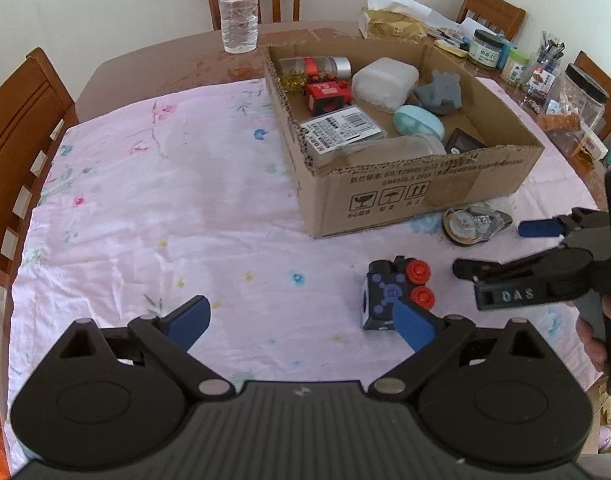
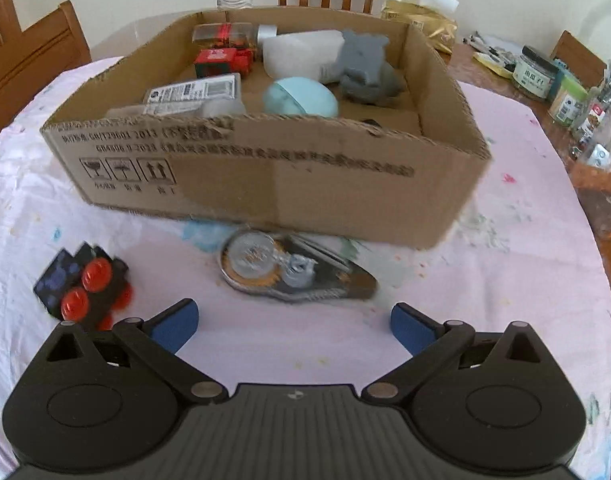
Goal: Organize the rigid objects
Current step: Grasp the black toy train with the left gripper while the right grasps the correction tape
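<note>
A black-and-blue toy train (image 1: 387, 294) with red wheels lies on its side on the pink cloth, just past the right finger of my left gripper (image 1: 305, 322), which is open and empty. The same toy train (image 2: 85, 286) shows at the lower left of the right wrist view. A clear correction tape dispenser (image 2: 289, 272) lies flat before the cardboard box (image 2: 265, 184), directly ahead of my open, empty right gripper (image 2: 293, 326). In the left wrist view the right gripper (image 1: 493, 248) reaches in from the right, near the dispenser (image 1: 471, 226). The box (image 1: 385, 188) holds several items.
Inside the box sit a red toy car (image 1: 327, 96), a white container (image 1: 385, 80), a grey figure (image 1: 441, 90) and a teal case (image 1: 417, 120). A water bottle (image 1: 239, 8) stands behind. Jars (image 1: 483, 50) crowd the table's right side. Wooden chairs (image 1: 21, 112) surround the table.
</note>
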Available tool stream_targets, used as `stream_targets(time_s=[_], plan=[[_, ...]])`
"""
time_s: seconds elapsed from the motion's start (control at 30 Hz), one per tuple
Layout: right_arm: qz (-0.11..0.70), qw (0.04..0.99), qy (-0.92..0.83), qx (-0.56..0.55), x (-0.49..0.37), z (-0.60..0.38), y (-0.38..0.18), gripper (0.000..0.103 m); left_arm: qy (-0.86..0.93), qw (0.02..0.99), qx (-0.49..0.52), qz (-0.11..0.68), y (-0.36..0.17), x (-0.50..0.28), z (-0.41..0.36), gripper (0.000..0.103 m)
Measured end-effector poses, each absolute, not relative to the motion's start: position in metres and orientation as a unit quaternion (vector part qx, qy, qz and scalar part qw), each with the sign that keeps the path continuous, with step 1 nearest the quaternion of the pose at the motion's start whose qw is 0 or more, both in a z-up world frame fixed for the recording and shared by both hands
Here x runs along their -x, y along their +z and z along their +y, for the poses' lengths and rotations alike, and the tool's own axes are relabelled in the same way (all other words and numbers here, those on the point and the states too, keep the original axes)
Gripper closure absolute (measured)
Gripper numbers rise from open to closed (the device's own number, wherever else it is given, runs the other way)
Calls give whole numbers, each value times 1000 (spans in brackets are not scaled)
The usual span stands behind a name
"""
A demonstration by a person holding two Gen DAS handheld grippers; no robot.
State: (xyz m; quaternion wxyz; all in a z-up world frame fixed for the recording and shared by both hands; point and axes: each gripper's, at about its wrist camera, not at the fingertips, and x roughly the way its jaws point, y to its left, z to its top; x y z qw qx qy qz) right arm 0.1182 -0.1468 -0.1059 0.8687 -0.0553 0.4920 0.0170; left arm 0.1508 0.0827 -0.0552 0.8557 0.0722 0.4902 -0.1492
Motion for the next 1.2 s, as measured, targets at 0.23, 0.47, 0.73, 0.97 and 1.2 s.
stream_targets(time_s=[0.23, 0.47, 0.73, 0.97, 1.2], plan=[[472, 881, -10, 40, -130, -139, -109, 0, -147, 850, -74, 500, -62, -148, 86, 6], [471, 881, -40, 25, -140, -141, -109, 0, -156, 849, -77, 499, -64, -150, 83, 6], [474, 879, -58, 17, -139, -151, -108, 1, -176, 847, -81, 496, -68, -150, 74, 6], [474, 879, -56, 19, -131, -171, -107, 0, -196, 841, -82, 498, -81, -155, 60, 6], [470, 881, -38, 27, -126, -183, -107, 0, -226, 838, -112, 485, -93, -157, 36, 19]])
